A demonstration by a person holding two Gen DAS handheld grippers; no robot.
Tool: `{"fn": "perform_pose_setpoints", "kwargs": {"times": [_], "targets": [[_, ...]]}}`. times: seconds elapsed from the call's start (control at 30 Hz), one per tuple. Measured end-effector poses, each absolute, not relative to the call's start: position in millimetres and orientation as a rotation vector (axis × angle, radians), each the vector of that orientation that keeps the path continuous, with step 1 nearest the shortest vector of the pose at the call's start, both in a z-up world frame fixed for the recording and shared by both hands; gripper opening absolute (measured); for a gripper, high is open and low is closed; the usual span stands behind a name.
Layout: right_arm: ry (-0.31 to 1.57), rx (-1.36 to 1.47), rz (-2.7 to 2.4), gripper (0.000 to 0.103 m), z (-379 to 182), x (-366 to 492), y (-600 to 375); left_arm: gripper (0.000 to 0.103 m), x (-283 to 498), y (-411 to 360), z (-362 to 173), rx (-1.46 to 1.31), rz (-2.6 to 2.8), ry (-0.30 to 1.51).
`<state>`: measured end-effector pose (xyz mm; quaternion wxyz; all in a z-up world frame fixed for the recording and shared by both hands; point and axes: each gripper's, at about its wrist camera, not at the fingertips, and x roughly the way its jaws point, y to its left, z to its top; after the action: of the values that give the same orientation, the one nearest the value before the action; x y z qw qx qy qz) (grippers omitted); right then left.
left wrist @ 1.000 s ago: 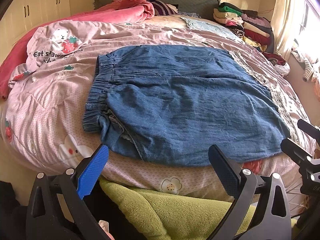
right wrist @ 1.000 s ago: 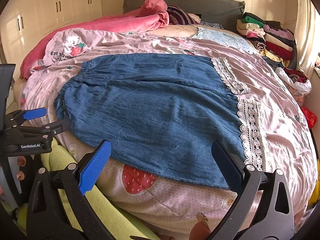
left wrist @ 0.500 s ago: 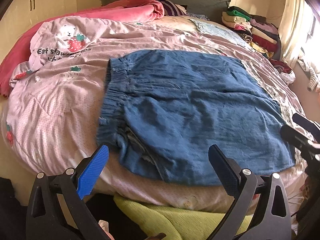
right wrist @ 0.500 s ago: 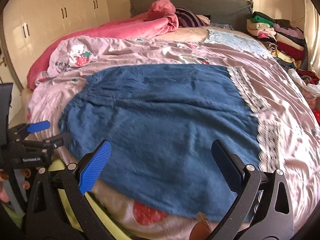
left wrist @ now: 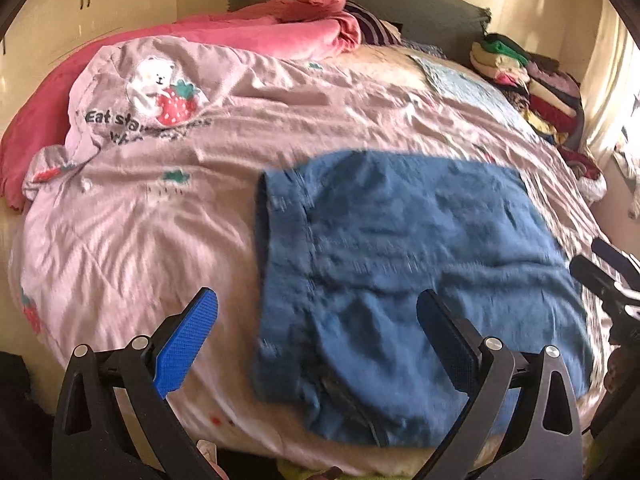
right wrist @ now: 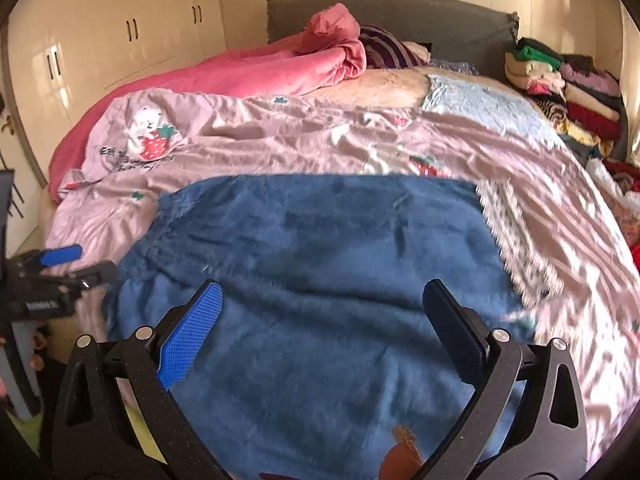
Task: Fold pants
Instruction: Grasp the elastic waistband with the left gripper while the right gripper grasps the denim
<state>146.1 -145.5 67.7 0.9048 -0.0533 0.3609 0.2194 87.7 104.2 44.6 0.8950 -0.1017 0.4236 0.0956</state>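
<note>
Blue denim pants [left wrist: 416, 272] lie flat on the pink bedspread, waistband to the left and lace-trimmed hem [right wrist: 516, 240] to the right. My left gripper [left wrist: 316, 332] hangs open above the waistband's near corner, holding nothing. Over the middle of the pants [right wrist: 320, 280], near the front edge, my right gripper [right wrist: 322, 320] is open and empty too. The left gripper [right wrist: 60, 268] shows at the left edge of the right wrist view, and the right gripper [left wrist: 608, 276] at the right edge of the left wrist view. Both views are motion-blurred.
A pink quilt [right wrist: 256, 76] is bunched at the head of the bed by the grey headboard [right wrist: 400, 20]. A stack of folded clothes [right wrist: 568, 88] sits at the far right. Cupboards [right wrist: 120, 40] line the left wall. The strawberry-print bedspread [left wrist: 160, 200] lies bare left of the pants.
Both grippers have moved forward and lower over the bed, so the pants fill more of each view. The pants lie as before. Both stay open.
</note>
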Motion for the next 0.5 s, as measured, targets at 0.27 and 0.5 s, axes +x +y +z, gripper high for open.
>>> {"fn": "perform_pose_setpoints", "kwargs": {"times": [0.27, 0.5], "targets": [[0.732, -0.150, 0.460, 0.095, 73.6, 187.0, -130.0, 0.099, 131.6, 144.9, 48.8, -0.243, 0.254, 0.888], [0.753, -0.219, 0.513, 0.095, 67.1, 222.8, -105.0, 0.099, 171.2, 162.9, 31.6, -0.218, 0.260, 0.944]]}}
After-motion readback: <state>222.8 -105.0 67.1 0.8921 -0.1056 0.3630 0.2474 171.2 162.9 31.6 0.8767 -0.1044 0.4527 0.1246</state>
